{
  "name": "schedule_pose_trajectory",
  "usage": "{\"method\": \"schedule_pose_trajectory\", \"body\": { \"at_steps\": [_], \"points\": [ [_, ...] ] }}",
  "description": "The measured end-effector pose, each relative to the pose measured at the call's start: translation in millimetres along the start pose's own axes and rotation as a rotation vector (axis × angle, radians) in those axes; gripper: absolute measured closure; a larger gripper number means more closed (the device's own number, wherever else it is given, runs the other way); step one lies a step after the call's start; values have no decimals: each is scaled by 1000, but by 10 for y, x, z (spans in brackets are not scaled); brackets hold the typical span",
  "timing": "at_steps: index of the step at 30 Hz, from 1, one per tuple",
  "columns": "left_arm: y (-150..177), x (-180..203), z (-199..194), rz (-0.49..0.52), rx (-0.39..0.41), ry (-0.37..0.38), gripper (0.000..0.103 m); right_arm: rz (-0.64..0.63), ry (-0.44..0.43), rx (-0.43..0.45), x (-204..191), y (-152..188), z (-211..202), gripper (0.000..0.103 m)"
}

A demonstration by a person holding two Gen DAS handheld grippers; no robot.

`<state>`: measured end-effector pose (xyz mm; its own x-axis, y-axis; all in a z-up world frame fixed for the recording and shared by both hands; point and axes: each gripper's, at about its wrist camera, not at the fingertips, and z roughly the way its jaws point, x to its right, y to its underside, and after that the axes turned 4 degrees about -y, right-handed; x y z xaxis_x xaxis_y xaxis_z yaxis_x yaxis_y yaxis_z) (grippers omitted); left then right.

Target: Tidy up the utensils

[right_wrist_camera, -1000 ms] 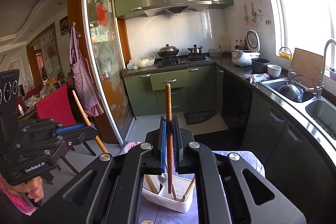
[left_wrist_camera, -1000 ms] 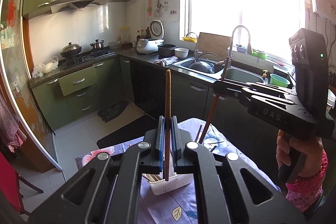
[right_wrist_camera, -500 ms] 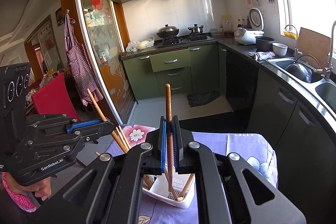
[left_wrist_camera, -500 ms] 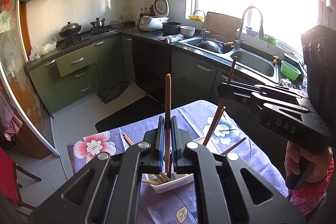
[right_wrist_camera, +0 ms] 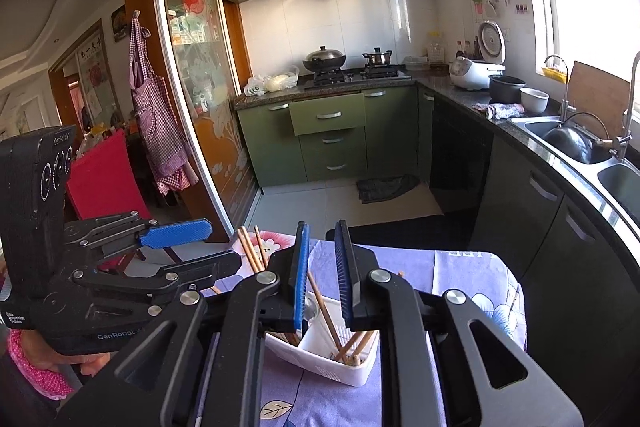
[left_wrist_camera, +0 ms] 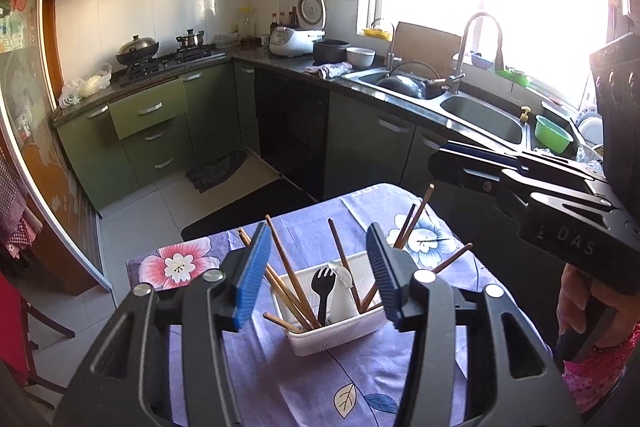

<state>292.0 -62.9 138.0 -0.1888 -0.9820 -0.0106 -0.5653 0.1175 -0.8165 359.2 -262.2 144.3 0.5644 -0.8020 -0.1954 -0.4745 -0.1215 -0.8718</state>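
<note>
1. My left gripper [left_wrist_camera: 316,267] stands with its blue-padded jaws spread wide; they have just been opening, and nothing is pinched between them.
2. My right gripper [right_wrist_camera: 322,277] shows a narrow gap between its blue pads; its jaws have just been opening too, and no pad presses on anything.
3. Just beyond both grippers sits the white slotted plastic utensil basket [left_wrist_camera: 340,341] on the purple floral tablecloth [left_wrist_camera: 320,383].
4. In the basket stand the brown wooden chopsticks [left_wrist_camera: 286,277], leaning at different angles, with a black plastic fork [left_wrist_camera: 322,285] and a clear plastic spoon [left_wrist_camera: 340,273] upright among them.
5. At the right edge of the left view a hand [left_wrist_camera: 588,311] with a pink sleeve grips the right gripper's handle.
6. Well beyond the table lie the green kitchen cabinets [right_wrist_camera: 328,135] and the steel double sink [left_wrist_camera: 440,99].
</note>
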Motion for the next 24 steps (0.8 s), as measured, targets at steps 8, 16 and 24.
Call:
{"method": "schedule_pose_trajectory", "body": {
  "at_steps": [8,16,24],
  "points": [
    [4,62,-974,11,185,-29,18,-71,-5,121,-442,-9,-892,85],
    [544,75,-1708,-30,280,-76,7,-104,55,223,-699,484,-1932,39],
    [1445,204,-1716,-36,201,-142,7,-34,189,223,-729,1718,-2473,32]
  ]
}}
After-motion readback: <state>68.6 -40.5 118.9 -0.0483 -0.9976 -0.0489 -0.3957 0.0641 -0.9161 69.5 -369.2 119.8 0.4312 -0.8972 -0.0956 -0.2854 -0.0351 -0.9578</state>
